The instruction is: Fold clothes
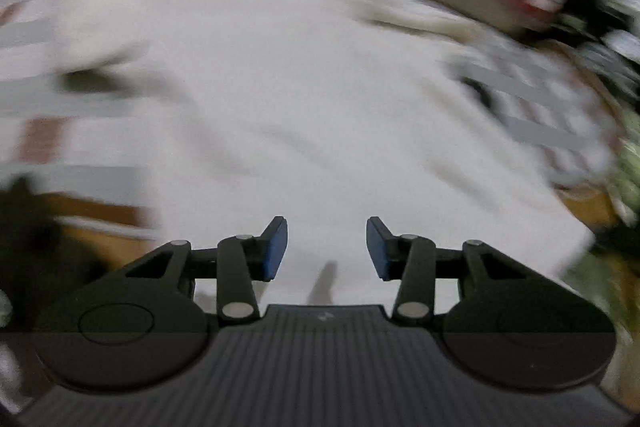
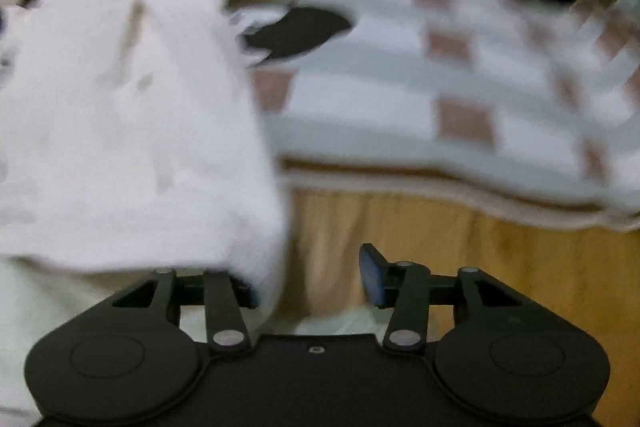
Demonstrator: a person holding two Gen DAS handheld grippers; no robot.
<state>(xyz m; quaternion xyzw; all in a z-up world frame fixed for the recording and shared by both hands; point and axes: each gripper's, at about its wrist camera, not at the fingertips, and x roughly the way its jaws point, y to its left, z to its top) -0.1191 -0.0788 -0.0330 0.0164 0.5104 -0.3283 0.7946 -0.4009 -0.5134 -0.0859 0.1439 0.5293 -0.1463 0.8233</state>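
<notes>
On the checked cover (image 2: 400,75); white garment (image 1: 280,107), blurred, rumpled

1. Left wrist view: we look steeply down from behind the left gripper (image 1: 327,247), close over a white garment (image 1: 288,99) spread on a checked cloth (image 1: 540,115).
2. Right wrist view: we look down past the right gripper (image 2: 312,279), close at the garment's right edge.
3. Shared: garment, checked cloth, wooden surface (image 2: 520,267).

A home bedroom: a bed with checked bedsheet (image 2: 400,75), wooden bed frame (image 2: 480,259), laundry (image 1: 280,87) lying on it.
</notes>
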